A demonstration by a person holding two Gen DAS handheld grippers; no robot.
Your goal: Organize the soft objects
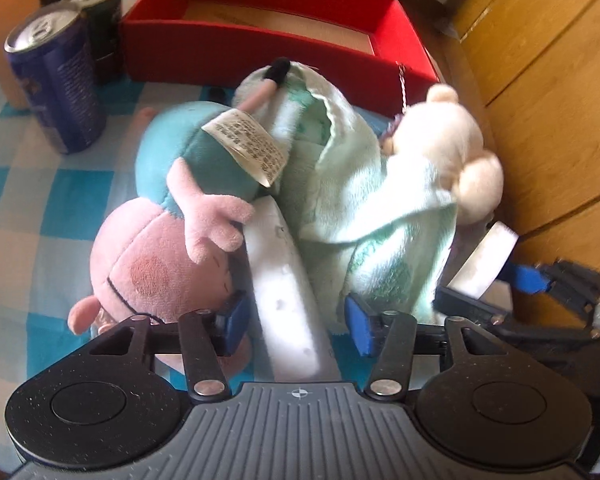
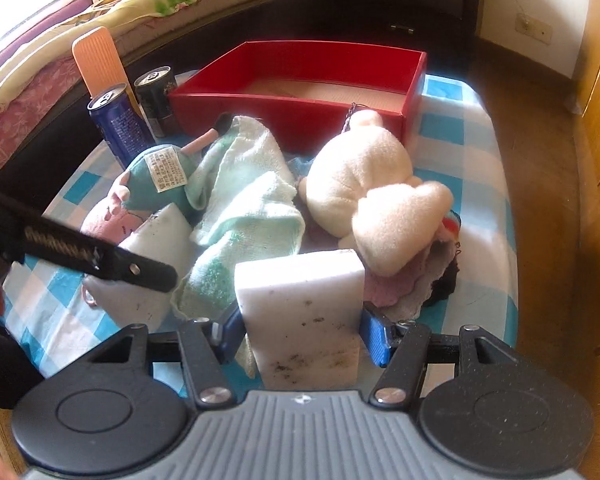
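Note:
A pile of soft things lies on the blue checked cloth in front of an empty red box (image 1: 260,36) (image 2: 300,92). It holds a pink pig plush in a teal dress (image 1: 168,220) (image 2: 148,176), a mint towel (image 1: 340,184) (image 2: 248,208), a cream bear plush (image 1: 456,148) (image 2: 372,200) and two white sponges. My left gripper (image 1: 296,320) stands open around one white sponge (image 1: 284,280), pads not pressing it. My right gripper (image 2: 300,336) is shut on the other white sponge (image 2: 304,312), held at the pile's near edge.
Two drink cans (image 1: 56,80) (image 2: 120,124) stand left of the red box, with an orange ridged board (image 2: 100,64) behind them. Pink and dark cloths (image 2: 420,280) lie under the bear. The table's right edge drops to a wooden floor (image 1: 560,120). A bed lies beyond.

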